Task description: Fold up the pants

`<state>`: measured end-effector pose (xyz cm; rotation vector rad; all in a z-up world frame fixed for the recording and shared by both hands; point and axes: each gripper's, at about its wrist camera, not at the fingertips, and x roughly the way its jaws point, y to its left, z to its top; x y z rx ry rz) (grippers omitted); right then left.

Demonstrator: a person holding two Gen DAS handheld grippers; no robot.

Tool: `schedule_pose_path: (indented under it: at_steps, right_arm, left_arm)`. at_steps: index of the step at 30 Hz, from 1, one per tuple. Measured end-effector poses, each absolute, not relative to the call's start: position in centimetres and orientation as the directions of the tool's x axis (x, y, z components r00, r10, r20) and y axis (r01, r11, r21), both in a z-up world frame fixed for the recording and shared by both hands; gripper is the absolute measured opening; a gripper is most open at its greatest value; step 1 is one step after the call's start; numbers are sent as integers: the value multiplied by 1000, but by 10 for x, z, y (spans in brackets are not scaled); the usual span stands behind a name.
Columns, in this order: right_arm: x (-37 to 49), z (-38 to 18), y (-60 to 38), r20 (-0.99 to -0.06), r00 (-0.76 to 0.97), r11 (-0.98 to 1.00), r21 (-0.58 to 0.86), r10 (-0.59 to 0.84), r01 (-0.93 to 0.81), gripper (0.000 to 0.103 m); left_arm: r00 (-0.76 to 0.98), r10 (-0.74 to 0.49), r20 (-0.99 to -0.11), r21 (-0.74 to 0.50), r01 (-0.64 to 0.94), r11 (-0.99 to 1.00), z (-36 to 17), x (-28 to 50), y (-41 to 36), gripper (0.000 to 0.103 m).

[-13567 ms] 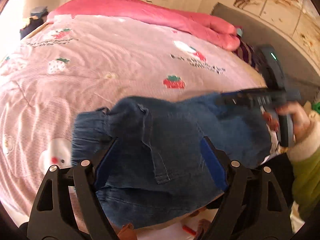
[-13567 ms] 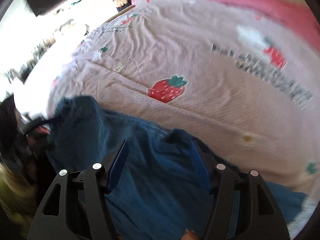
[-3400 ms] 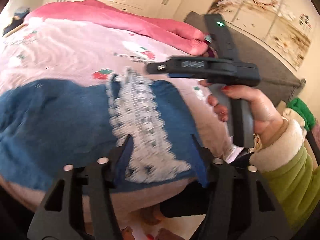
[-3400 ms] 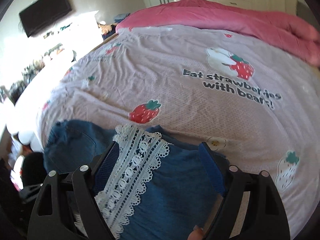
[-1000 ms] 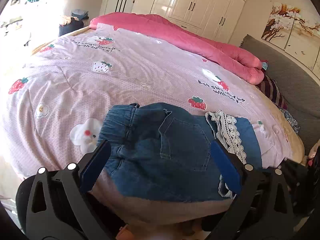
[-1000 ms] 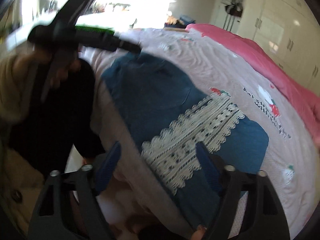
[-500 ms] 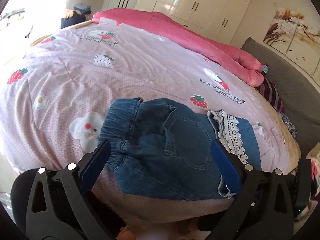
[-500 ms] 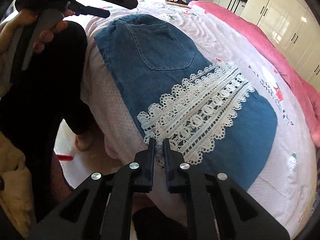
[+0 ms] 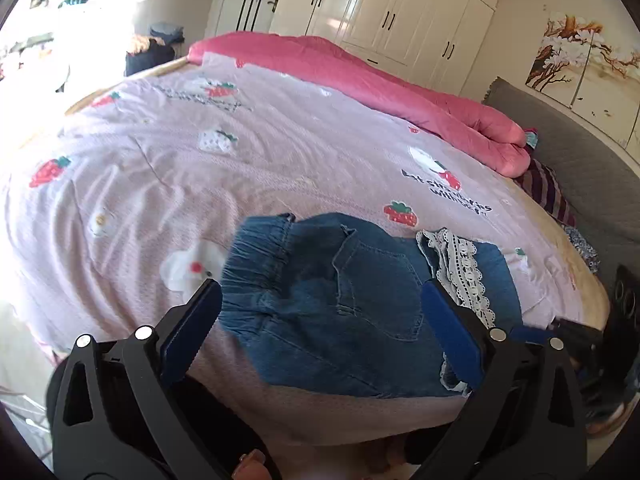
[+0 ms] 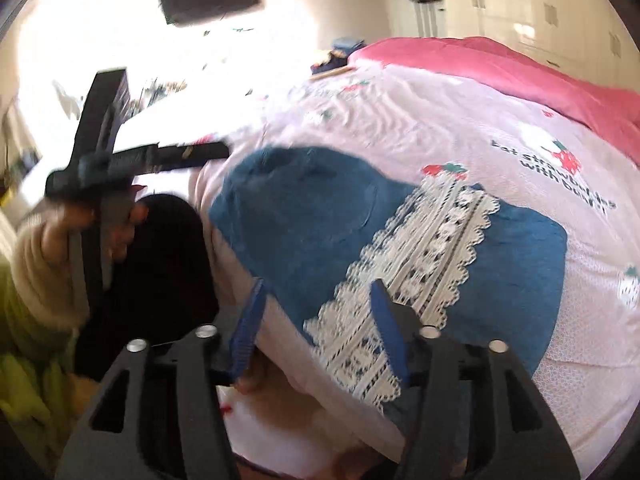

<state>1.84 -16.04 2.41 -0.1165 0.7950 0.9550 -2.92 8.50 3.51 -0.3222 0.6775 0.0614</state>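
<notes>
The blue denim pants (image 9: 340,300) lie folded in a compact stack near the front edge of the bed, with a white lace band (image 9: 464,280) across the right part. My left gripper (image 9: 320,328) hovers over them, its jaws wide open, with nothing pinched. In the right wrist view the pants (image 10: 304,220) and lace (image 10: 420,256) lie just beyond my right gripper (image 10: 320,324). Its jaws are opening and the pads press on nothing. A hand (image 10: 80,232) holds the left gripper (image 10: 120,156) at the upper left.
The bed cover (image 9: 200,180) is pale pink with strawberry prints. A pink duvet (image 9: 360,76) runs along the far side. A grey padded headboard (image 9: 580,168) stands on the right and white wardrobes (image 9: 400,12) behind. A person's dark clothing (image 10: 160,272) stands at the bed's edge.
The right gripper, shut half a second ago just over the lace edge, has opened and rolled. The left gripper has stayed open over the pants.
</notes>
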Motion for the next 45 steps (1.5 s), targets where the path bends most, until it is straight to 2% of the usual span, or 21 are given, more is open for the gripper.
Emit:
schedule_pose_path:
  at_steps: [2, 5, 14, 23, 30, 40, 45]
  right_arm:
    - [30, 29, -160, -646, 306, 600, 298, 699, -742, 73]
    - [43, 41, -154, -652, 316, 616, 299, 689, -728, 81]
    - [83, 58, -121, -666, 352, 631, 231, 658, -741, 93]
    - [110, 53, -100, -692, 352, 637, 204, 631, -743, 93]
    - [126, 47, -61, -724, 277, 576, 200, 632, -793, 95]
    - [148, 22, 45, -793, 71, 408, 232, 605, -883, 95]
    - [148, 7, 83, -836, -30, 331, 249, 547, -910, 94]
  left_arm:
    - [781, -36, -623, -262, -166, 951, 38, -32, 86, 93]
    - [779, -27, -627, -252, -170, 953, 40, -34, 85, 93]
    - [743, -31, -669, -227, -165, 960, 25, -30, 79, 93]
    - [713, -69, -698, -253, -156, 955, 7, -27, 77, 93]
    - [700, -97, -708, -355, -233, 905, -15, -26, 91, 93]
    - [691, -168, -703, -414, -205, 887, -37, -13, 94, 93]
    - [687, -190, -701, -437, -203, 876, -42, -10, 94, 93]
